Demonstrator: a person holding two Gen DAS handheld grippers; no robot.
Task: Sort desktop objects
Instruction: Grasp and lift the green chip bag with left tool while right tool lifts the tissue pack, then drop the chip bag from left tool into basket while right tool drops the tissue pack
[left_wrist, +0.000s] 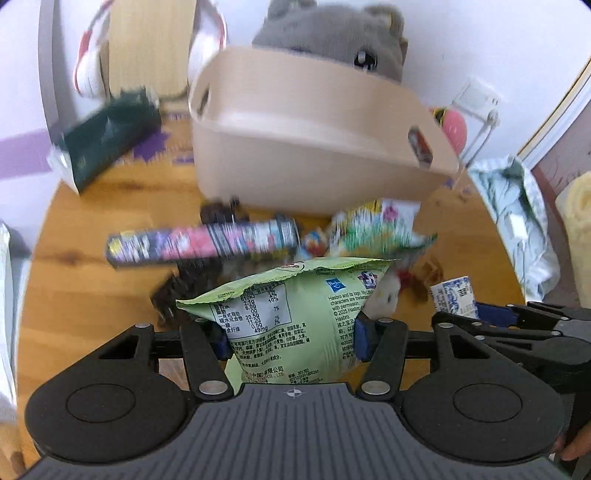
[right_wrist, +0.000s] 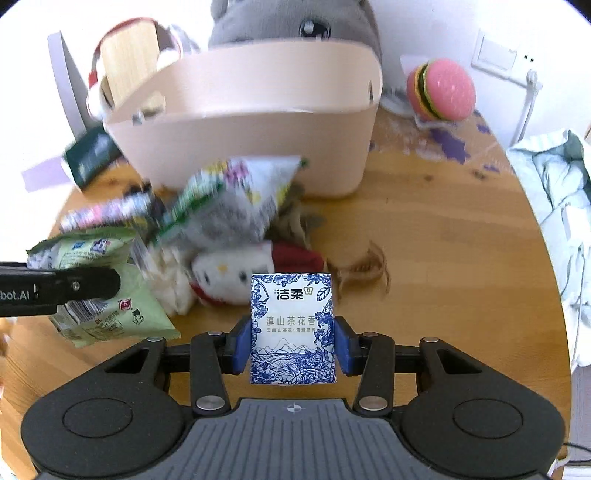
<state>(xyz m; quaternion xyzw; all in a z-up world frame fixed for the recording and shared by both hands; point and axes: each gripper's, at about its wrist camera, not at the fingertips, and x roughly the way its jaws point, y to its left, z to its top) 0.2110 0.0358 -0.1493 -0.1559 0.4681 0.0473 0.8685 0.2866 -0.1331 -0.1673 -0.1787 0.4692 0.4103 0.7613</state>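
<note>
The left tongs (left_wrist: 291, 338) clamp a green snack bag (left_wrist: 295, 314); the right tongs (right_wrist: 293, 345) pinch a blue-and-white tissue pack (right_wrist: 293, 328). Ahead of both, the beige bin (right_wrist: 251, 147) looks empty, so sorting has barely begun: more snack packets (right_wrist: 236, 192) and a small plush (right_wrist: 236, 277) remain on the desk (right_wrist: 443, 240).

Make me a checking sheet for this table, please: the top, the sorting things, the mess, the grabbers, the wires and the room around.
Surface: round wooden table, purple marks near its back.
Job's things: beige plastic basket at the back; green snack bag and blue-and-white tissue pack are both held.
Clutter: long colourful tube box, white plush toy in a red hat, dark green box, another crinkly snack bag.
Grippers: left gripper fingers press the green bag; right gripper fingers clamp the tissue pack.
Cables: white cord hanging from a wall socket.
Surroundings: grey plush animal, pink plush burger, crumpled bedding.
</note>
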